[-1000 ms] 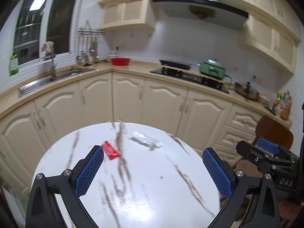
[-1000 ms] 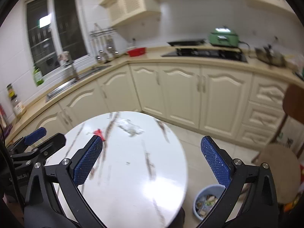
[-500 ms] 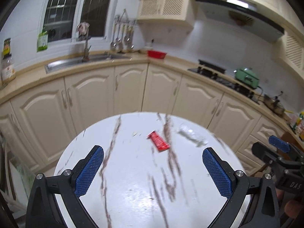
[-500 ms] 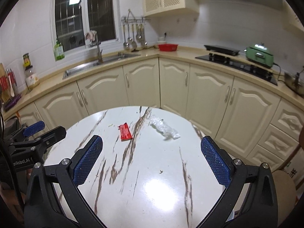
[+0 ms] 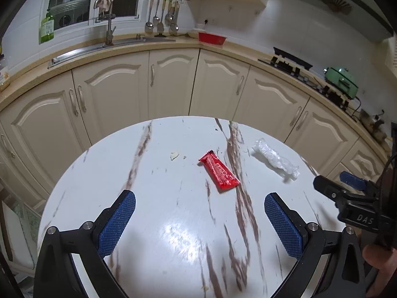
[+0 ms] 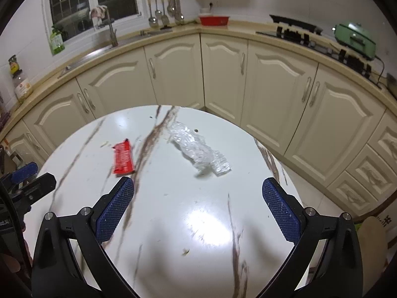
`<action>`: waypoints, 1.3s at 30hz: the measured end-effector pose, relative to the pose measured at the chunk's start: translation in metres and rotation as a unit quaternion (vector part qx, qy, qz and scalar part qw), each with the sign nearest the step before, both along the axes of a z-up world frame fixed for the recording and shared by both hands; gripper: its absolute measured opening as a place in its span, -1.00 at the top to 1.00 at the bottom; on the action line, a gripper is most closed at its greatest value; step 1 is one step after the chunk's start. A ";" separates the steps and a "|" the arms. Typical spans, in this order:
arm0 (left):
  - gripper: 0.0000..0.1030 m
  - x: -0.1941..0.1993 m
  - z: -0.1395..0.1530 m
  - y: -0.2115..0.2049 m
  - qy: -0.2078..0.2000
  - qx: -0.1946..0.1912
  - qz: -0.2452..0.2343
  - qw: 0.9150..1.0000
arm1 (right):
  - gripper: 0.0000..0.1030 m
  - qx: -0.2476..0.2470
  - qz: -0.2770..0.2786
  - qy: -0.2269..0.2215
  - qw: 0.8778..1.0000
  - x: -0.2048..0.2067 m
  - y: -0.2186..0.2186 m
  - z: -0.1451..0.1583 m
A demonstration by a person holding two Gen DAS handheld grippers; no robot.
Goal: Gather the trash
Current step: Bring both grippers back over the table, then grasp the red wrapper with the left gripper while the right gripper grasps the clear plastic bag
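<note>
The left hand-held gripper (image 5: pixel 199 213) hangs over the near part of a round white desk (image 5: pixel 153 186) with brown streaks, and its two blue pads (image 5: pixel 116 221) are spread wide with nothing between them. A tiny pale crumb (image 5: pixel 174 156) lies on the desk at about 11 o'clock from this hand-held gripper. A red wrapper (image 5: pixel 219 172) lies flat on the desk at about 12 o'clock, a little way ahead of the pads and not touching them. A crumpled clear plastic wrapper (image 5: pixel 275 160) lies near the red one, at about 2 o'clock, close to the far right edge of the desk. The two pieces of trash do not touch each other. The right hand-held gripper (image 6: pixel 198 206) is also released, with its blue pads (image 6: pixel 280 208) far apart and empty. From its own camera the red wrapper (image 6: pixel 122 157) sits at about 10 o'clock, just beyond the left pad, and the clear plastic wrapper (image 6: pixel 198 149) lies at about 12 o'clock. Cream cupboards (image 6: pixel 223 72) curve around behind the desk. A red bowl (image 6: pixel 214 20) sits on top of them in the corner, and a green cooker (image 6: pixel 354 38) sits far to the right.
</note>
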State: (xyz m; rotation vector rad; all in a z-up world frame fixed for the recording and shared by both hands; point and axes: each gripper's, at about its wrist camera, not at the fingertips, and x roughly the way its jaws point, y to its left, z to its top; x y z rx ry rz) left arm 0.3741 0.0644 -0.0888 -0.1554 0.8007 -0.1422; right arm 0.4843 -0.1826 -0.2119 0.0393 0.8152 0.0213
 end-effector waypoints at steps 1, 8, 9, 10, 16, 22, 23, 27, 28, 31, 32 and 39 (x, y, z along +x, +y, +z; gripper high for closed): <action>-0.98 0.014 -0.003 -0.005 0.003 0.000 -0.001 1.000 | -1.00 0.000 0.000 0.007 1.000 0.008 -0.003 -0.006; -0.99 0.098 -0.038 -0.033 0.037 0.021 -0.004 0.999 | -1.00 -0.005 0.010 0.034 0.999 0.053 -0.009 -0.034; -0.99 0.112 -0.044 -0.037 0.044 0.026 -0.003 0.999 | -1.00 -0.006 0.012 0.038 0.999 0.059 -0.009 -0.038; -0.99 0.123 -0.050 -0.040 0.050 0.031 -0.002 0.998 | -1.00 -0.007 0.015 0.041 0.999 0.066 -0.010 -0.043; -0.93 0.190 -0.081 -0.056 0.093 0.047 0.006 0.994 | -1.00 -0.013 0.026 0.057 0.998 0.094 -0.013 -0.062; -0.79 0.230 -0.088 -0.076 0.076 0.082 0.004 0.994 | -0.80 -0.018 0.047 0.064 0.997 0.113 -0.004 -0.072; -0.71 0.235 -0.089 -0.078 0.071 0.081 0.002 0.994 | -0.77 -0.025 0.047 0.062 0.997 0.113 -0.002 -0.073; 0.00 0.250 -0.088 -0.086 0.055 0.077 -0.016 0.995 | 0.08 -0.041 0.061 0.054 0.996 0.113 0.008 -0.072; 0.13 0.254 -0.088 -0.088 0.053 0.075 -0.020 0.996 | 0.39 -0.040 0.066 0.052 0.996 0.111 0.012 -0.070; 0.54 0.263 -0.092 -0.092 0.049 0.061 -0.035 0.996 | 0.53 -0.031 0.069 0.056 0.996 0.106 0.015 -0.068; 0.66 0.265 -0.094 -0.094 0.050 0.053 -0.041 0.997 | 0.54 -0.021 0.068 0.057 0.996 0.103 0.013 -0.068; 0.86 0.264 -0.101 -0.094 0.050 0.014 -0.072 0.996 | 0.57 0.042 0.050 0.058 0.996 0.074 -0.006 -0.066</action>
